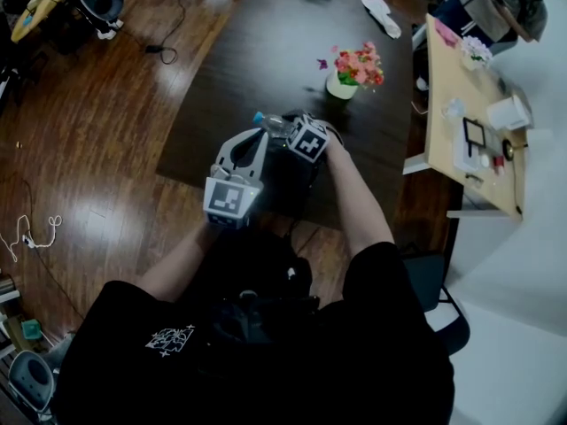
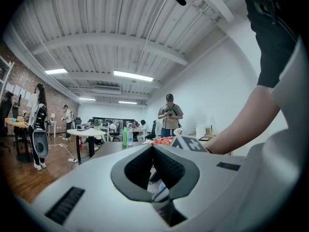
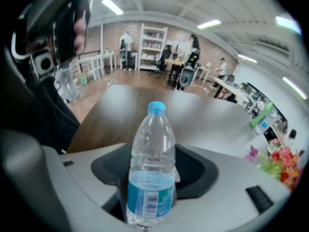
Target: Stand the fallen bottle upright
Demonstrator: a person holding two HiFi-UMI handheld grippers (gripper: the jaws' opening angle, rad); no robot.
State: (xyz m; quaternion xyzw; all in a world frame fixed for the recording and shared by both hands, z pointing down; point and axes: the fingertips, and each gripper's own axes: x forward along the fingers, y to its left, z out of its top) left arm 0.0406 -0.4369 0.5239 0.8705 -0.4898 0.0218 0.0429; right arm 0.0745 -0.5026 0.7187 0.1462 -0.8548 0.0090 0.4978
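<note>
The right gripper (image 3: 153,173) has its fingers closed on the clear bottle (image 3: 150,153), clamping the lower part where the blue label (image 3: 145,195) wraps it; the blue cap (image 3: 156,108) points away from the gripper, out over the dark worktop (image 3: 193,115); in the head view the bottle (image 1: 273,122) sits near the worktop's (image 1: 266,42) near edge, its cap (image 1: 258,116) turned to the left, and it looks closer to lying than to standing; whether its side touches the surface cannot be told

The right forearm (image 1: 354,197) stretches forward, bare from a black sleeve, with the right gripper (image 1: 285,129) at its end and the marker cube (image 1: 307,138) on top; the left forearm (image 1: 177,259) is drawn in closer to the body, so the left gripper (image 1: 256,138) sits nearer the person, its nose aimed forward and to the right, just beside the bottle; in the left gripper view the left gripper (image 2: 153,149) shows its fingers brought together at the tips, holding nothing, with a bit of clear plastic visible through the gap behind the pads

A white pot of pink and red flowers (image 1: 358,64) stands farther back on the worktop, well apart from the bottle
</note>
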